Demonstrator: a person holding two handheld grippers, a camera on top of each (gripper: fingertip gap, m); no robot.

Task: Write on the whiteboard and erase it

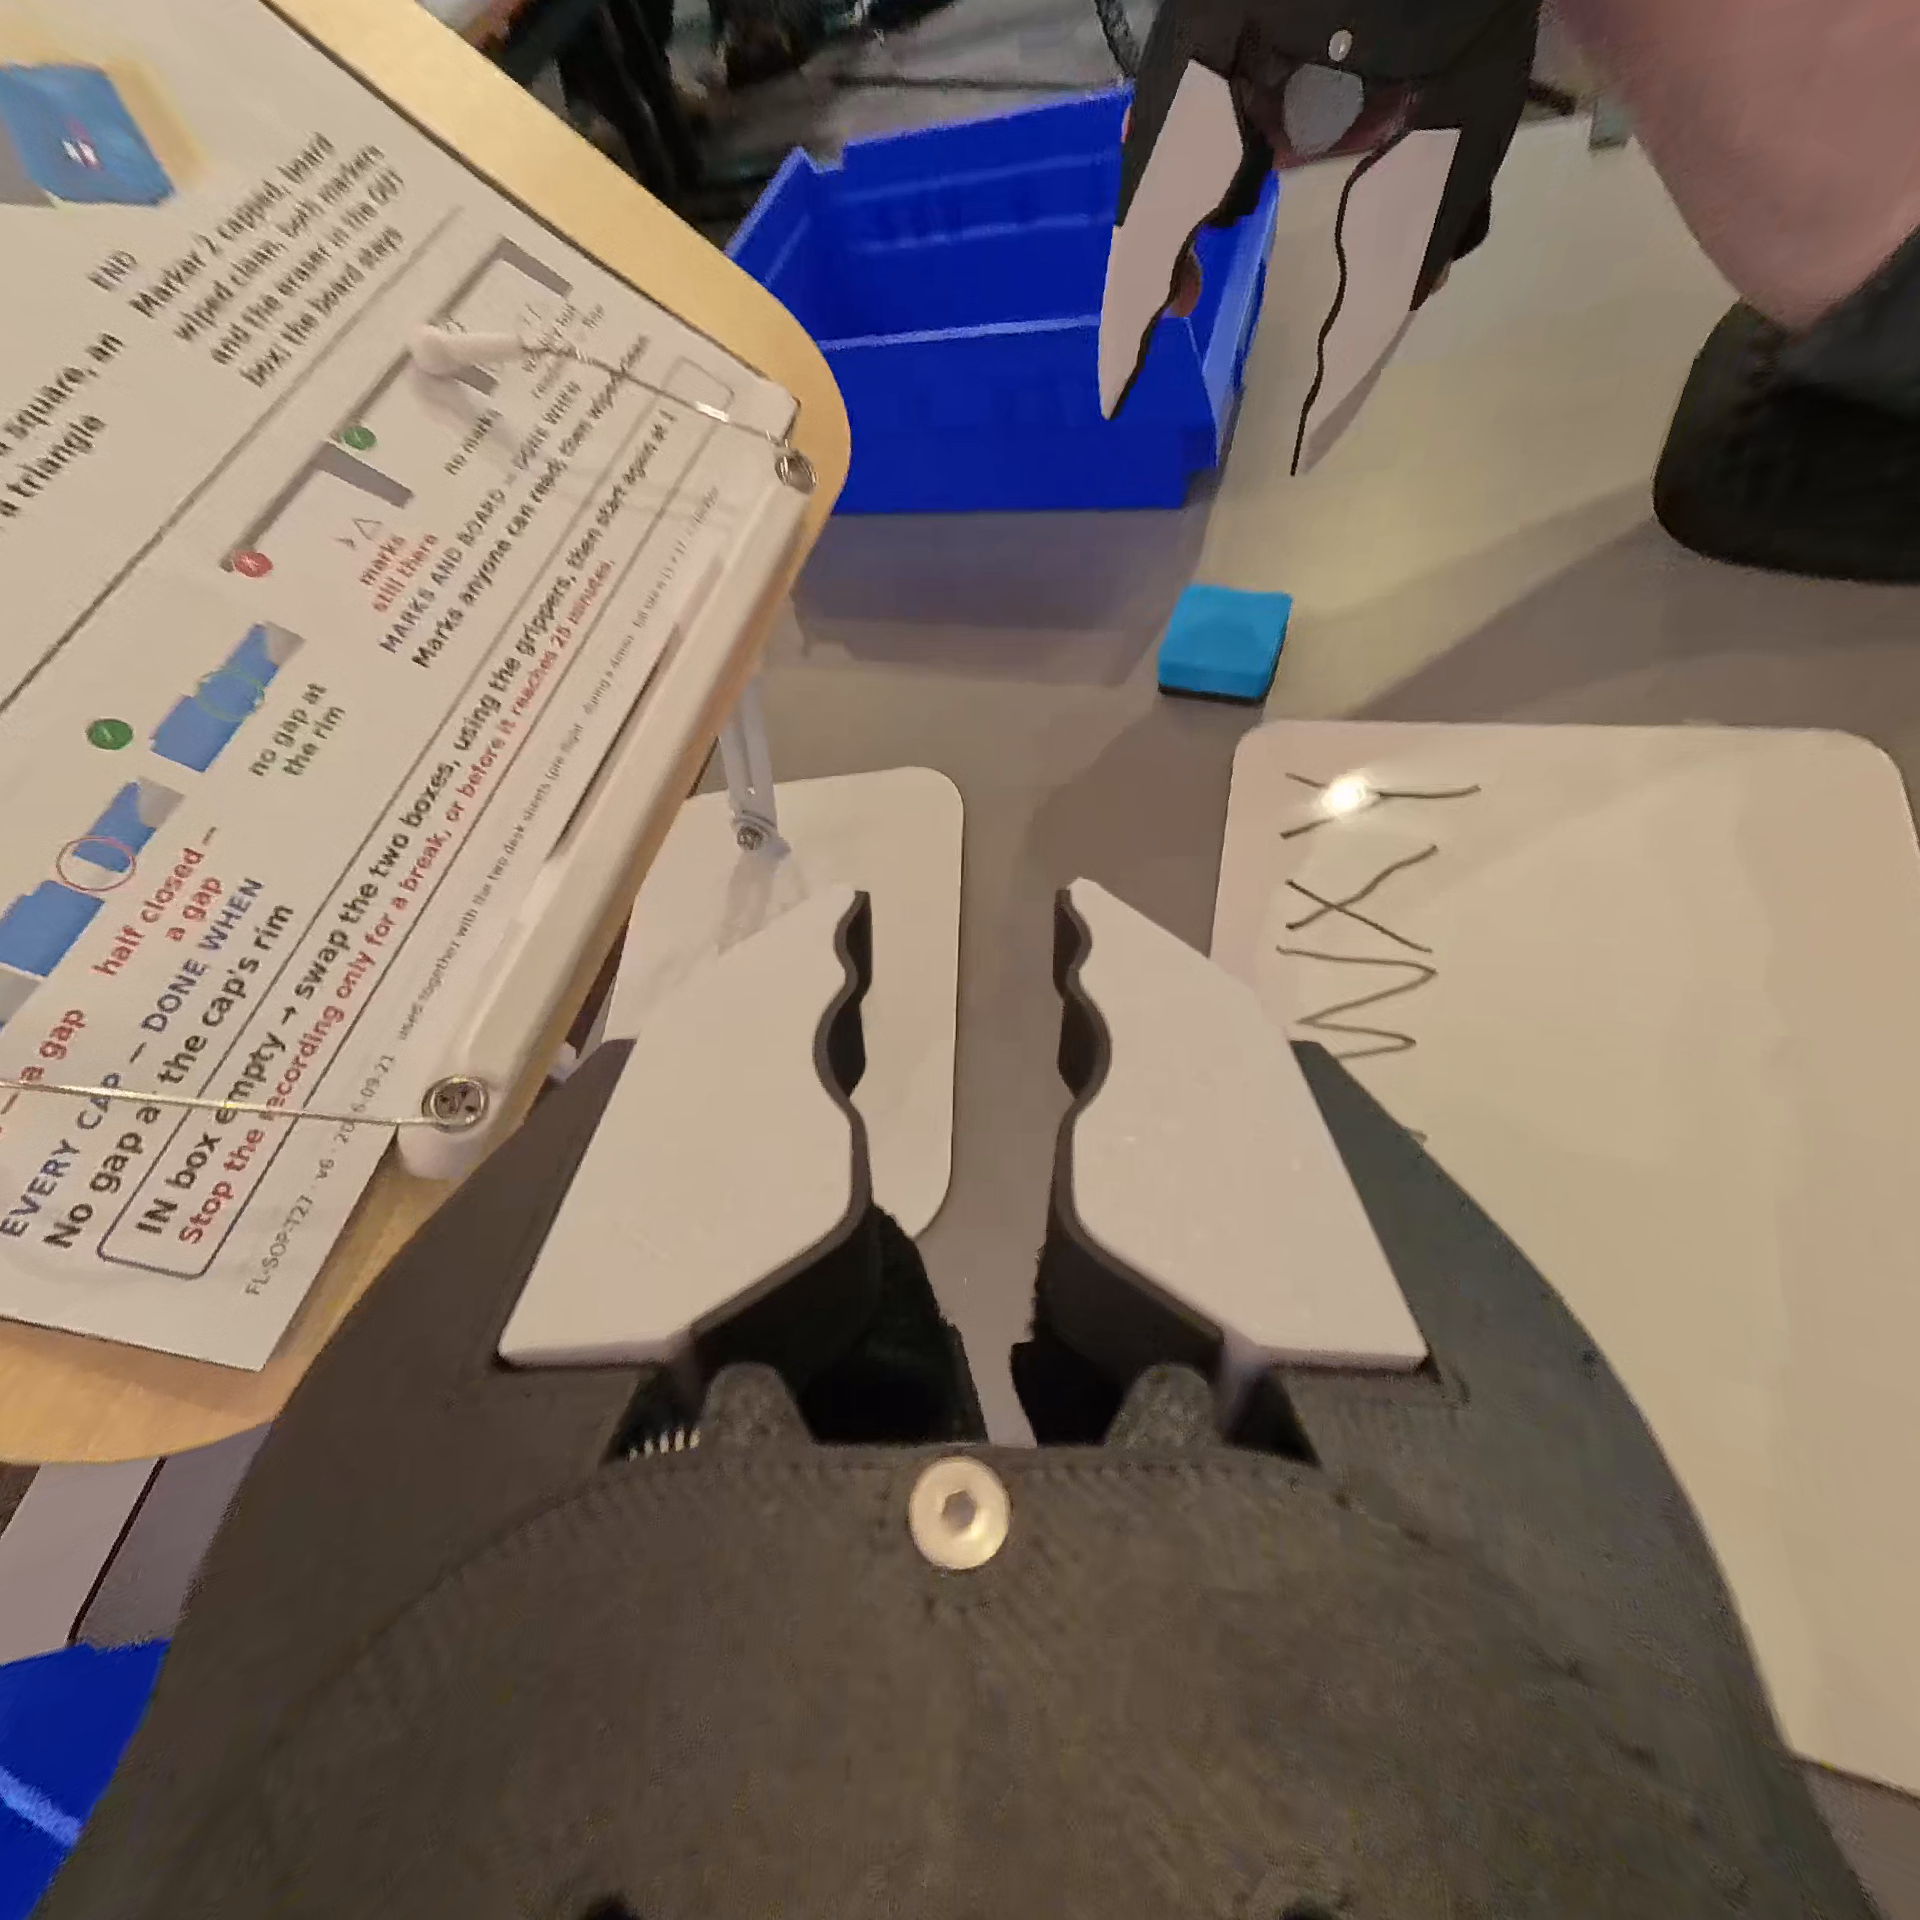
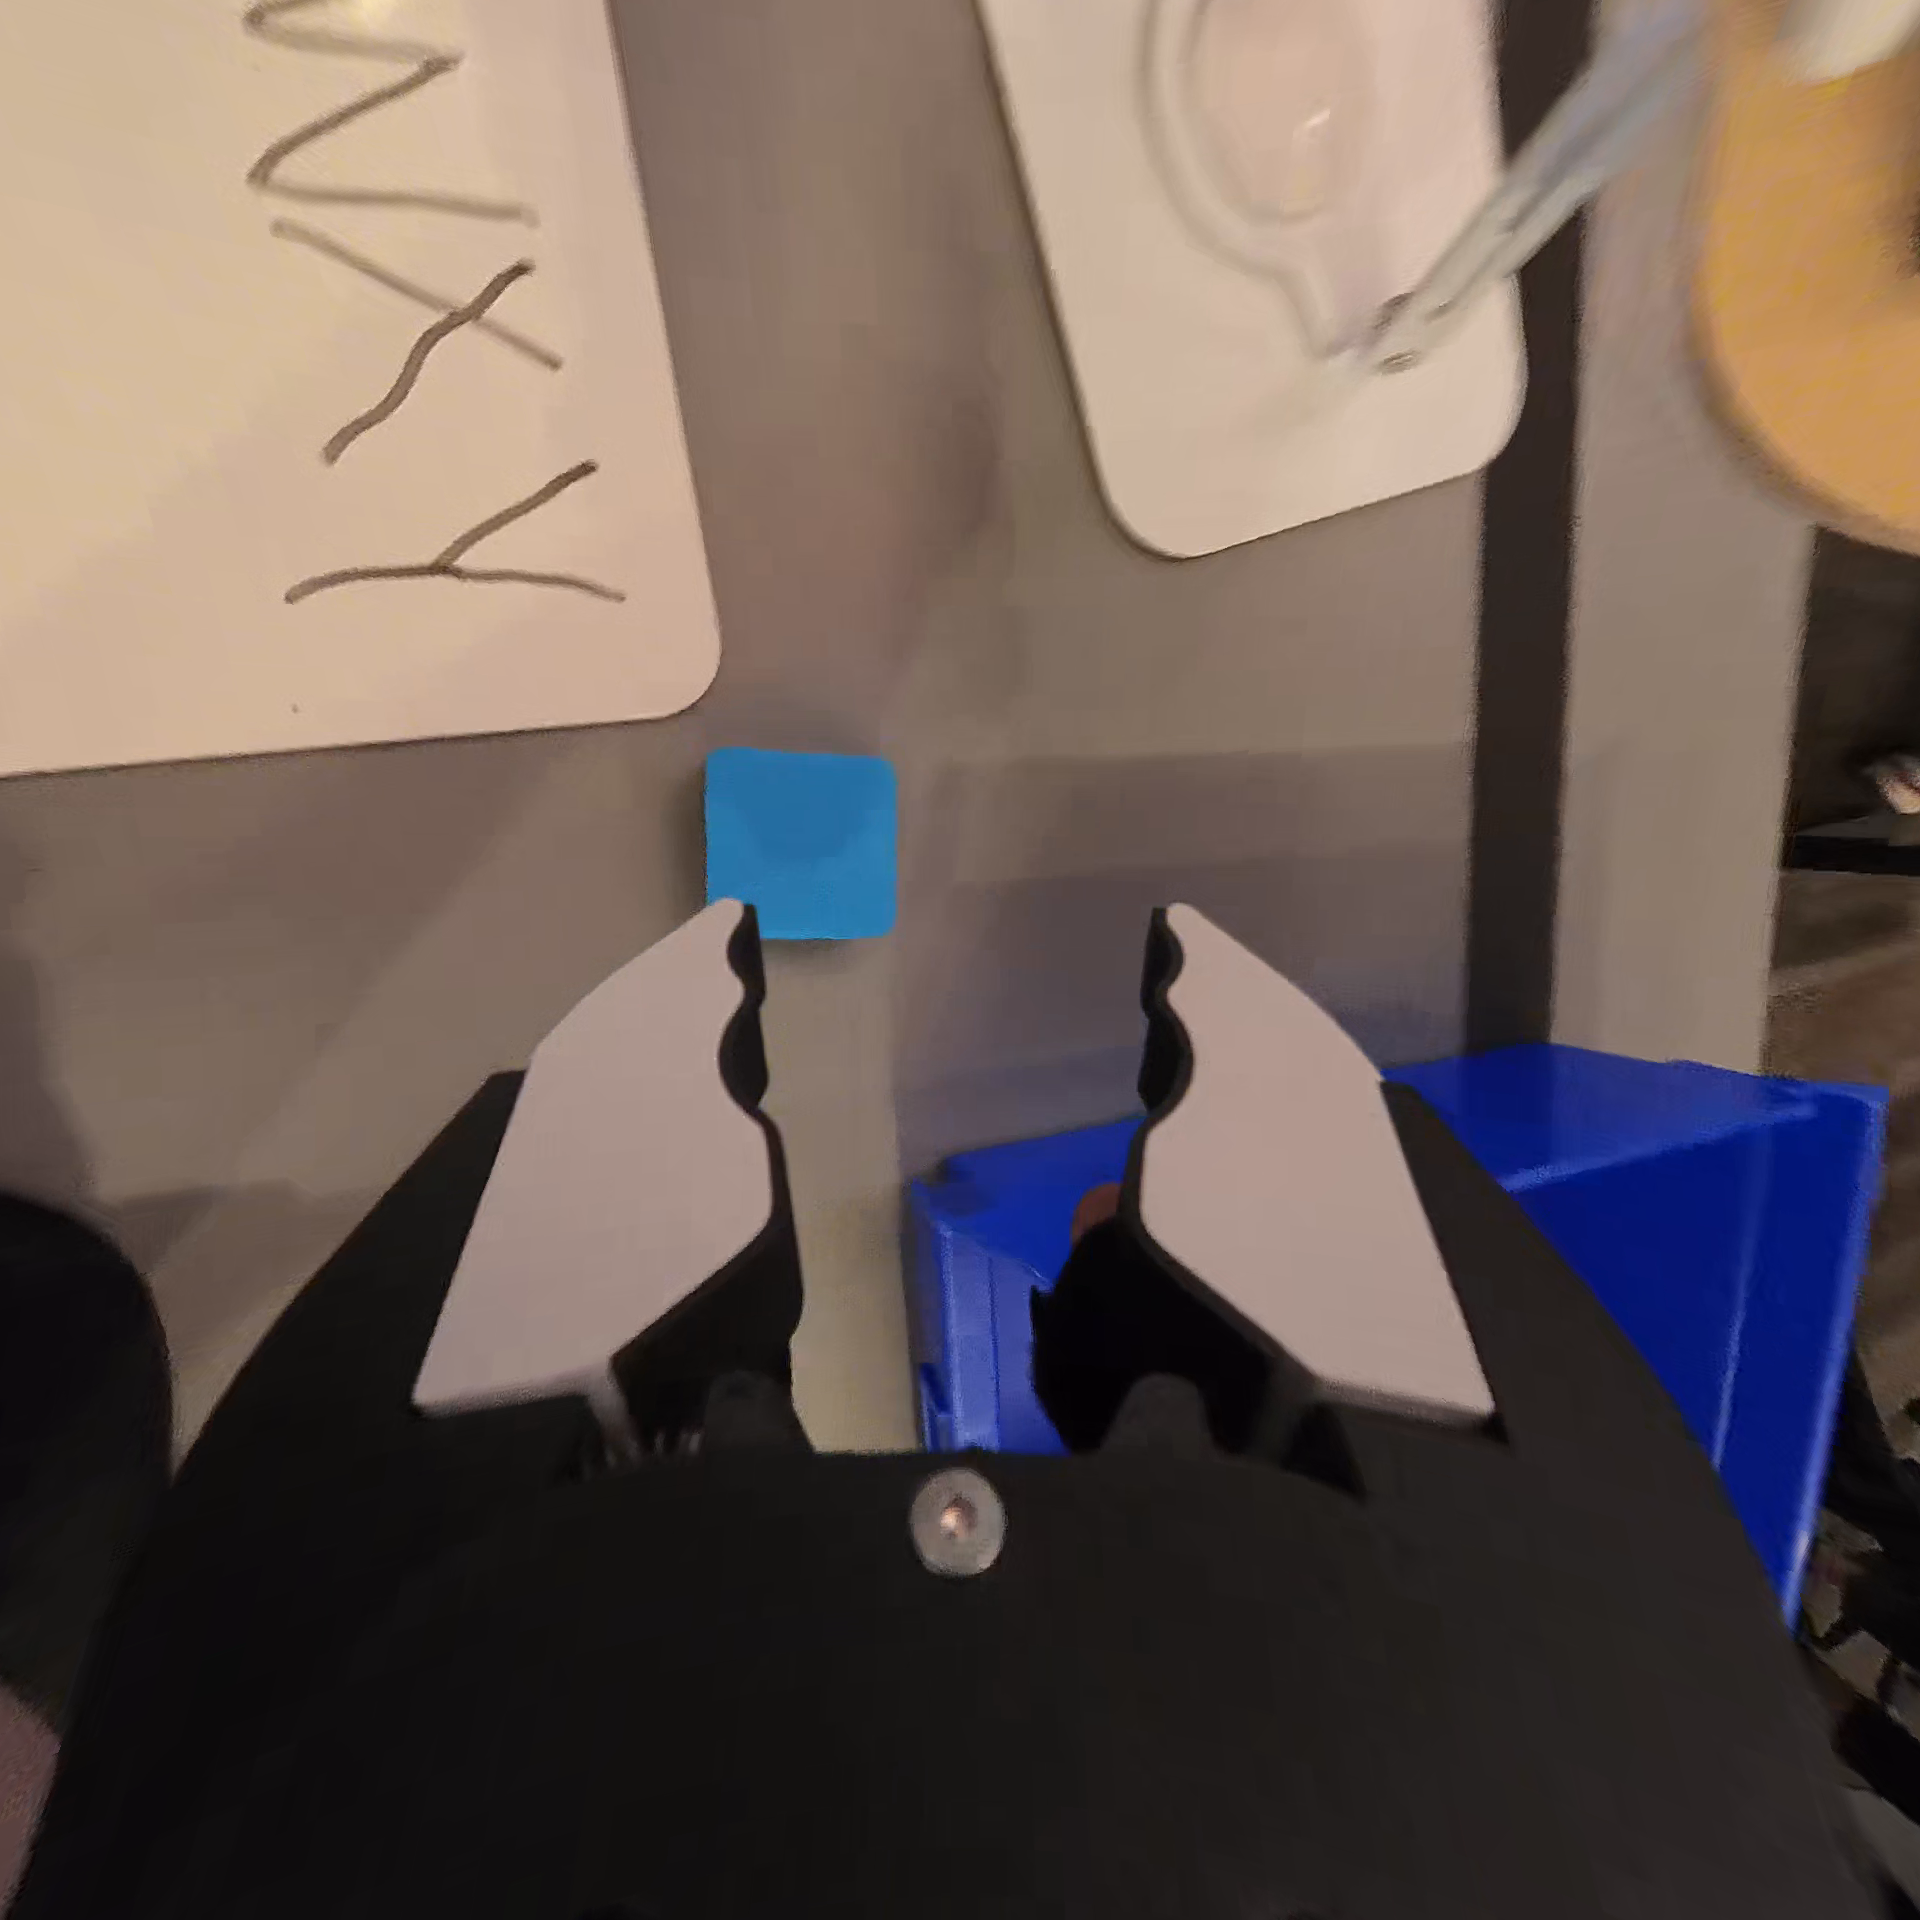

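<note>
From where I stand, a tilted instruction sheet (image 1: pixel 312 644) hides much of the small white plate (image 1: pixel 894 935) beneath; the left gripper (image 1: pixel 961 914) hangs partly open, holding nothing. The scribbled whiteboard (image 1: pixel 1610 1039) runs off frame. Beyond it the blue eraser (image 2: pixel 800 842) lies on the desk (image 2: pixel 1195 779), just ahead of the right gripper (image 2: pixel 951 920), whose jaws stand wide and bare.

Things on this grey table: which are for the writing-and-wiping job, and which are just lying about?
For the job:
- whiteboard with dark scribbles
- light blue eraser
- left gripper and right gripper, jaws open, holding nothing

Lying about:
- blue bin
- instruction sheet on its wooden board
- small white plate
</note>
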